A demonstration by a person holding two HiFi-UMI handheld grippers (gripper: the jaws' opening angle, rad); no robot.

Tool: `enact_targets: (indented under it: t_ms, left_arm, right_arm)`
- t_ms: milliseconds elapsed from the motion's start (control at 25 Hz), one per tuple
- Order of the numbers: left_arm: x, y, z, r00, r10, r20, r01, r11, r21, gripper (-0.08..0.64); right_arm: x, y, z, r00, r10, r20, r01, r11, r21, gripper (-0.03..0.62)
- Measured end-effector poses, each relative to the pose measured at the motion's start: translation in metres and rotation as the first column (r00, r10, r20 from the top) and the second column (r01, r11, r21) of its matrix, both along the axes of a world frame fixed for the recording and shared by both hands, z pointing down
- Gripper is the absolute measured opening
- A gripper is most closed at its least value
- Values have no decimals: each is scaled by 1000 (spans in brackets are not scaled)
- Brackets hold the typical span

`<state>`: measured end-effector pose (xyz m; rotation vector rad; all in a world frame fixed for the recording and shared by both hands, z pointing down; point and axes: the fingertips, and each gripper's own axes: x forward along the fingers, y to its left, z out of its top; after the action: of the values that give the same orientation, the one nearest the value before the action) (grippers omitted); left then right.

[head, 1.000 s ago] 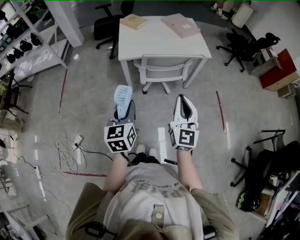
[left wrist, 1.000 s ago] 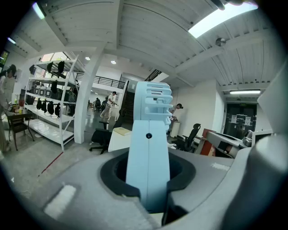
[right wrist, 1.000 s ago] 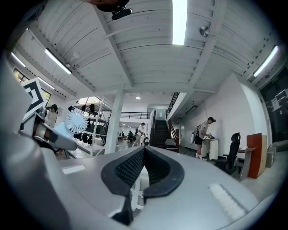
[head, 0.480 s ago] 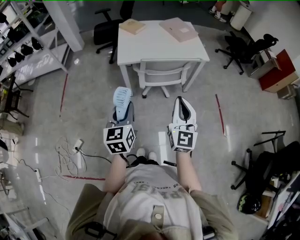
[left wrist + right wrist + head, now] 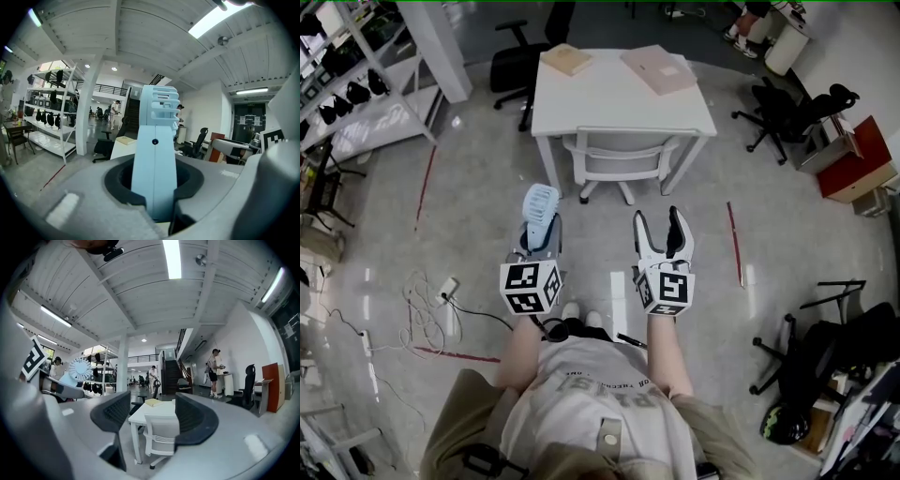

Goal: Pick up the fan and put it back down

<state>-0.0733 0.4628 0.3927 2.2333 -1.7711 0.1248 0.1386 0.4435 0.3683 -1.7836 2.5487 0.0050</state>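
Since a moment before, the right gripper (image 5: 658, 221) had changed most: its jaws, pressed together earlier, had just been opening and now stood well apart with nothing between them. Through the gap its own view showed only the white table (image 5: 154, 414) and the chair (image 5: 161, 434) tucked under it. The left gripper (image 5: 538, 236) had hardly stirred. It was clamped on the pale blue fan (image 5: 154, 154), dark pads pressing the handle on both sides, and the slatted head stood upright above the jaws.

From the person's place the fan (image 5: 541, 204) was held in the air at about eleven o'clock and the empty gripper at about one o'clock. The table (image 5: 619, 94) lay at twelve o'clock, well apart from both, with the chair (image 5: 619, 155) on its near side.

To my eye the lift was done and the putting down was still ahead. Doing it well would mean keeping the left grip firm and the handle upright on the way, since the head looked heavier than the slim handle and might tip. I would bring the base flat onto a bare part of the tabletop. The chair stood between person and table, so a reach from the side seemed safer. The jaws should part only once the base sat square. The open right gripper could stay just beside the fan, ready to steady it.
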Motion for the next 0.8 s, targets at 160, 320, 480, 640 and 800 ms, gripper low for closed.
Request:
enact_targets:
  t_ms: [160,320,480,640,800]
  left_arm:
    - [4,1,2,1000,-4,9,4,1000,-5,101]
    - [3,0,9,1000,-13,6,13,1000,-18,101]
    - [2,-8,19,1000,-11,7,11,999,-30,101]
    - [0,-25,24,1000,1,12,-1,999,-37,101]
    - [-8,-54,25,1000,14,6,-14,999,-30,102]
  right_arm:
    - [5,0,2,1000,-13,9,13,1000,-4,287]
    - [9,-1,10,1000,-16,17,17,1000,-17,287]
    - [14,-9,23,1000,-6,27,7,999,-35,287]
    - [11,-25,29,1000,3,27,-2,999,-46,288]
    - [1,-50,30,1000,8,18,-7,999,-43,288]
